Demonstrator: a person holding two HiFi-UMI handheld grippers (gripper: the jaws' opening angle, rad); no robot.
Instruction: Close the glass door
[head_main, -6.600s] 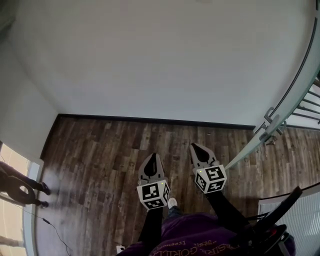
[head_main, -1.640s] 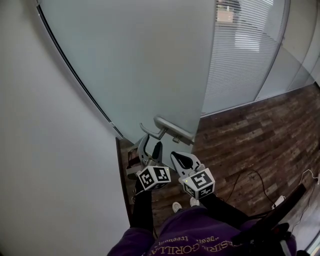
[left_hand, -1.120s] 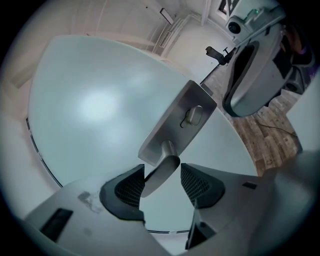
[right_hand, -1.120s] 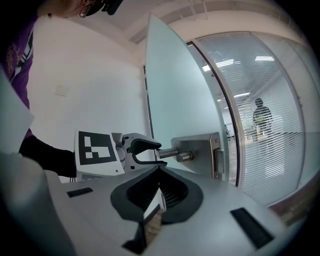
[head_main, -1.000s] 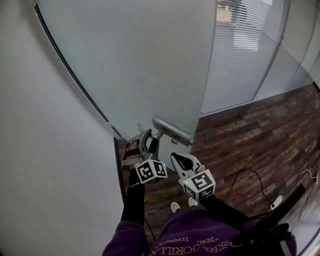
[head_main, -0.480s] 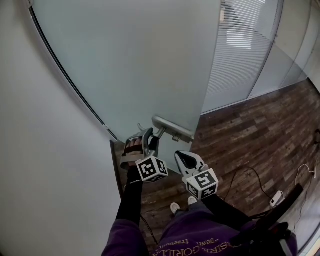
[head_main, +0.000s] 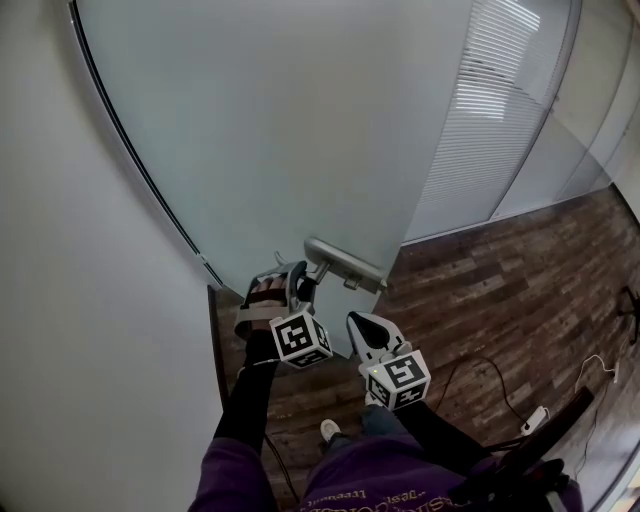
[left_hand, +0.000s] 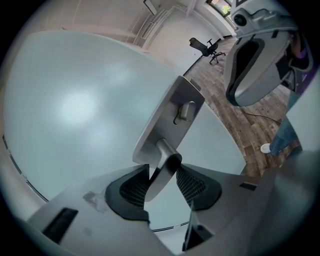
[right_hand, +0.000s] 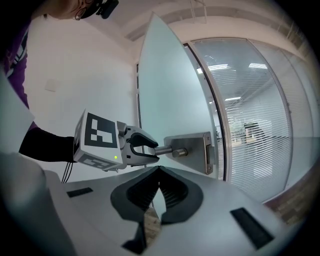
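Dark wood planks make the floor (head_main: 520, 290) of this room, with a plain white wall (head_main: 80, 300) on my left side and a glass partition with blinds (head_main: 480, 130) on the right.

Between them stands the frosted glass door (head_main: 300, 130), right in front of me. In the right gripper view its free edge stands apart from the frame of the partition, so it is not closed.

The metal door handle (head_main: 340, 262) sits low on the door, near this free edge. The left hand-held gripper (head_main: 297, 283) is at the handle. Its jaws have just been closing, the lever is between them, and the pads lie against both its sides.

The right hand-held gripper (head_main: 358, 322) hangs just beside it, a little lower. Its jaws are together with nothing in them, and it touches neither the handle nor the glass.

On the floor at the right lies a thin cable (head_main: 590, 365) that runs to a white power strip (head_main: 535, 418), well apart from the door. A black office chair (left_hand: 205, 48) shows far away in the left gripper view. Under me I see one white shoe (head_main: 328, 430) on the planks.
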